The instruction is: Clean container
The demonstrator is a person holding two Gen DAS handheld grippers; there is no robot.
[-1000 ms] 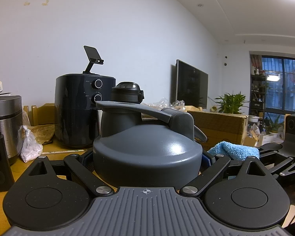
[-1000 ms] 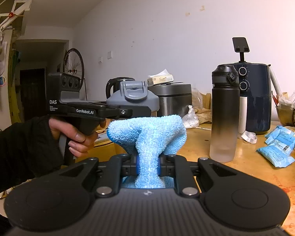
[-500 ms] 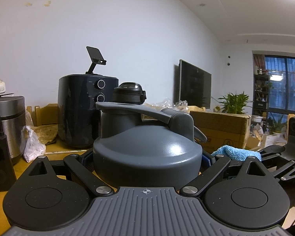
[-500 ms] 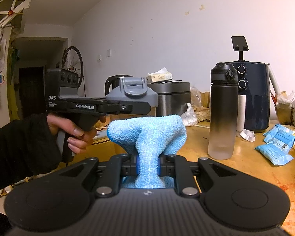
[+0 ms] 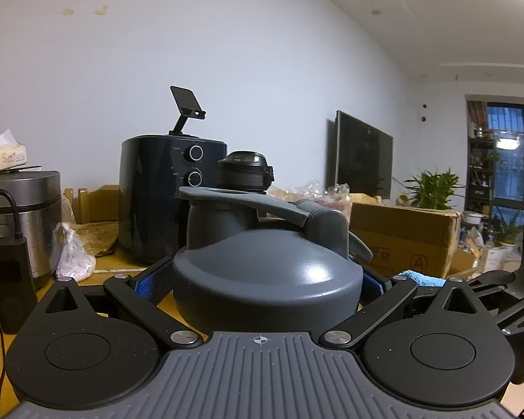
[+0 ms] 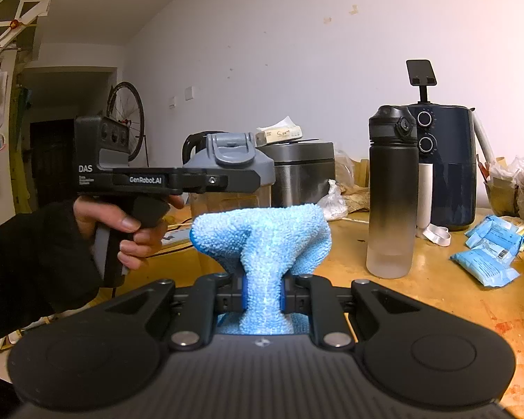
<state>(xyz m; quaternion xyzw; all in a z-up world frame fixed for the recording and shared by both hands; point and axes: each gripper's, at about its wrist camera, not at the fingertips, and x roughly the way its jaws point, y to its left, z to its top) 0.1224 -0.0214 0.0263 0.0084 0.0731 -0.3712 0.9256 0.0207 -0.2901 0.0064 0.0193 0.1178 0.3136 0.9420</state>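
The right tool (image 6: 262, 295) is pinching a blue cloth (image 6: 262, 234) that is bulging above its fingers. To the left, a hand (image 6: 122, 225) is holding the left tool (image 6: 227, 179) clamped around a grey-lidded container (image 6: 228, 160) above the table (image 6: 436, 289).

We see a container (image 5: 267, 279) whose grey plastic lid has a smooth satin sheen, a fluffy looped-pile blue cloth (image 6: 262, 241), a worn, stained wooden table (image 6: 436, 289), a brushed-metal cooker (image 6: 302, 174), a glossy dark air fryer (image 5: 157, 195) and a frosted-bottomed matt bottle (image 6: 393, 192).
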